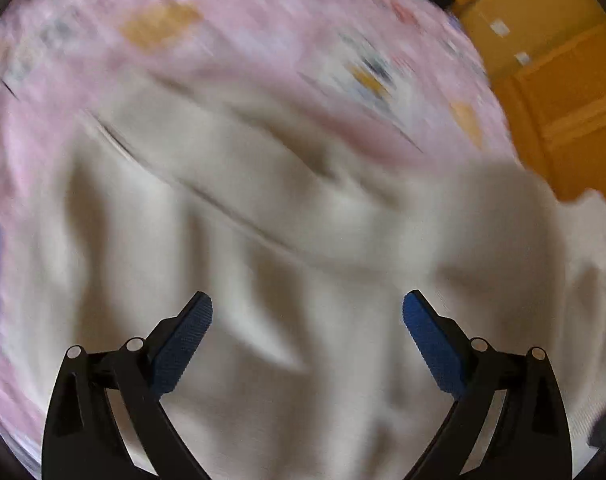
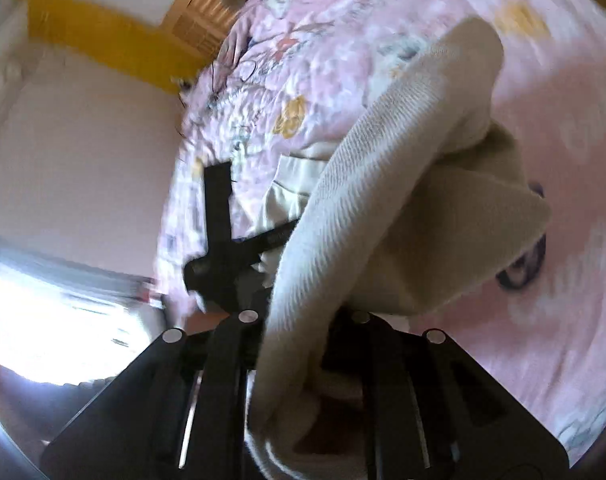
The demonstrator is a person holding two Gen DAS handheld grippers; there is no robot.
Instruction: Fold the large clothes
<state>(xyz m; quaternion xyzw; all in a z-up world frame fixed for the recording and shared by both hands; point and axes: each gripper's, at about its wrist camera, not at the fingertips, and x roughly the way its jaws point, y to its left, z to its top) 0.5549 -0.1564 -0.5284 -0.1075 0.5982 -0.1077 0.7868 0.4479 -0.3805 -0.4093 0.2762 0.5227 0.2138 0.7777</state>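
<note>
Right jaws clamped on the cream garment, left jaws wide and empty

No writing can be read, with both views blurred. The right gripper is pinched nearly closed on the cream garment, which hangs up the centre of the frame over the pink floral bedspread. The left gripper gapes above the garment spread across the lower frame, holding nothing.

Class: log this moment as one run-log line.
left gripper: open, empty | right gripper: shut on cream garment | surface: pink bedspread
</note>
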